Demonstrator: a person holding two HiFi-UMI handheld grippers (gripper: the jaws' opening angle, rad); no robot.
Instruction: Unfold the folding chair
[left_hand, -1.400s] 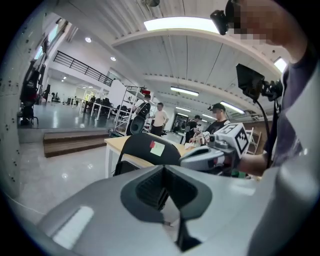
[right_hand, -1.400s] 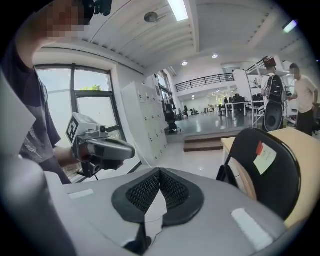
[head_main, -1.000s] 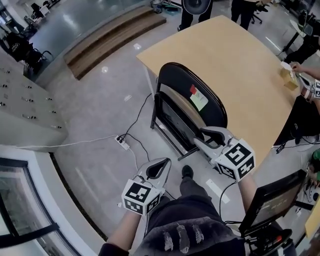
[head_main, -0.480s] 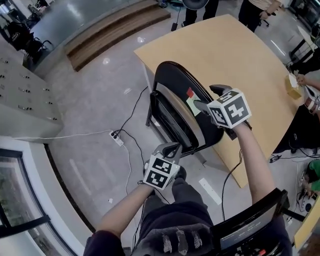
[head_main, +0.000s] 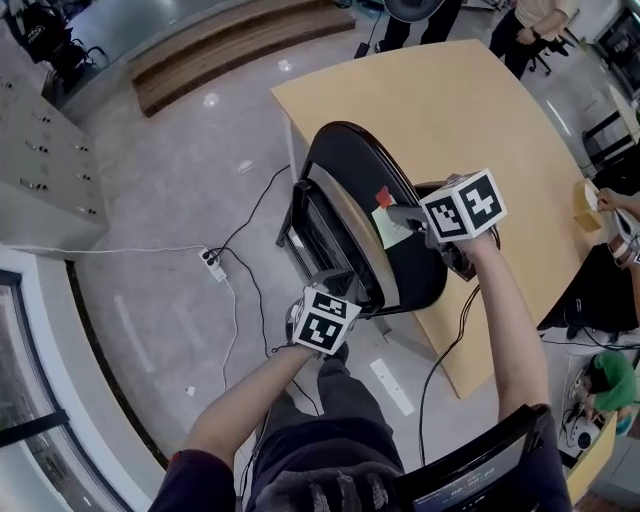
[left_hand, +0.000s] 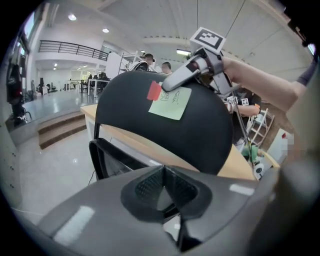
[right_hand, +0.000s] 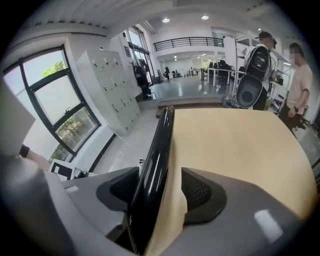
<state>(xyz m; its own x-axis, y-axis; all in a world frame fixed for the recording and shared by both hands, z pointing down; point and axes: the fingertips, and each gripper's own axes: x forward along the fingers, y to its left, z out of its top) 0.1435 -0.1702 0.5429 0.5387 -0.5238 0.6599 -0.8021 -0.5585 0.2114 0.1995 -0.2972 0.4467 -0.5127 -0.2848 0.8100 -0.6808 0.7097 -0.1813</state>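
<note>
The folded black chair (head_main: 352, 165) leans against a wooden table (head_main: 450, 110); a green note (left_hand: 170, 102) and a red sticker (left_hand: 154, 90) are stuck on its backrest. My right gripper (head_main: 402, 214) straddles the backrest's upper edge (right_hand: 159, 150). Its jaws are closing, with the edge between them and a gap still showing at the table-side pad (right_hand: 199, 192). My left gripper (head_main: 338, 284) is shut and empty, low down by the folded seat frame (left_hand: 107, 157).
A power strip with cables (head_main: 212, 264) lies on the floor left of the chair. Wooden steps (head_main: 230, 45) and grey lockers (head_main: 40, 150) stand beyond. People stand at the table's far end (right_hand: 297, 80). Another dark chair back (head_main: 480, 470) is at my lower right.
My right gripper rose from the chair's lower part to the backrest's upper edge and opened around it. My left gripper moved forward and down to the folded seat.
</note>
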